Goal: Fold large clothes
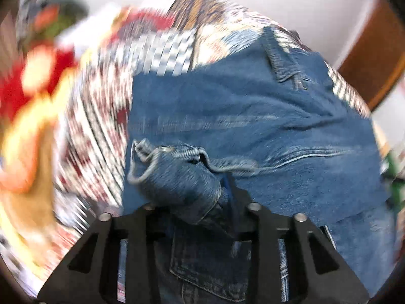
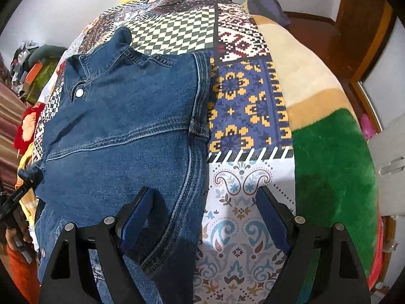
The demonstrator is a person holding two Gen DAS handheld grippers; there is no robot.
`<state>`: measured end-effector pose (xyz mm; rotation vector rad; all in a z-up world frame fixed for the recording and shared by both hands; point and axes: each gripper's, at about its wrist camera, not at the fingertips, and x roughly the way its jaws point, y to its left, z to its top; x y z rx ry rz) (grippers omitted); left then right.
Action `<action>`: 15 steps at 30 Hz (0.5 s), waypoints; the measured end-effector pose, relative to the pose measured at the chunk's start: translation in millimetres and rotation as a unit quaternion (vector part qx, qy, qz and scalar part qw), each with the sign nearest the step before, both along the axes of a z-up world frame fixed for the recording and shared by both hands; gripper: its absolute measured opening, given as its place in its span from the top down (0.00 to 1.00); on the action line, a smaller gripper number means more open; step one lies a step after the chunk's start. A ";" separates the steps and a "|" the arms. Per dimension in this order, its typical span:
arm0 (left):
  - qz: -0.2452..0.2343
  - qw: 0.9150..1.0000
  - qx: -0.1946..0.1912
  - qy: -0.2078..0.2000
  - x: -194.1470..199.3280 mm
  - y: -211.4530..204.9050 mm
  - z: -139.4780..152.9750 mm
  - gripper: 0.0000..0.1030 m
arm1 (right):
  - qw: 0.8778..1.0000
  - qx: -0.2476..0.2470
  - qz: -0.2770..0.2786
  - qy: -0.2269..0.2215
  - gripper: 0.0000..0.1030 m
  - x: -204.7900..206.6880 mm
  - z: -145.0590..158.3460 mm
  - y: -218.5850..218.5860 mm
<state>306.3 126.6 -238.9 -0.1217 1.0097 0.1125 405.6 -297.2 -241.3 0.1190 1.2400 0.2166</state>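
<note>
Your left gripper (image 1: 202, 202) is clamping a bunched fold of the denim jacket (image 2: 121, 116), which is lying spread on the patchwork bedspread (image 2: 243, 96). Your right gripper (image 2: 202, 217) is hanging with jaws wide apart, straddling the jacket's side seam (nothing pinched). A green-and-beige blanket (image 2: 329, 157) is crowding the right; red cloth (image 2: 27, 124) and clutter are sitting left.
</note>
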 end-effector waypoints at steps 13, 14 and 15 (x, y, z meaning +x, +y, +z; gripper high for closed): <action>-0.118 0.961 0.104 -0.230 40.0 -63.2 168.2 0.81 | 1.000 0.008 -0.001 -0.007 0.20 5.8 6.3 1.4; -0.117 0.959 0.101 -0.237 38.8 -61.4 173.9 0.81 | 1.000 0.005 0.001 -0.008 0.20 5.4 6.5 2.3; -0.115 0.958 0.098 -0.242 40.2 -56.3 177.6 0.81 | 1.000 0.002 0.003 -0.008 0.20 5.2 6.6 3.5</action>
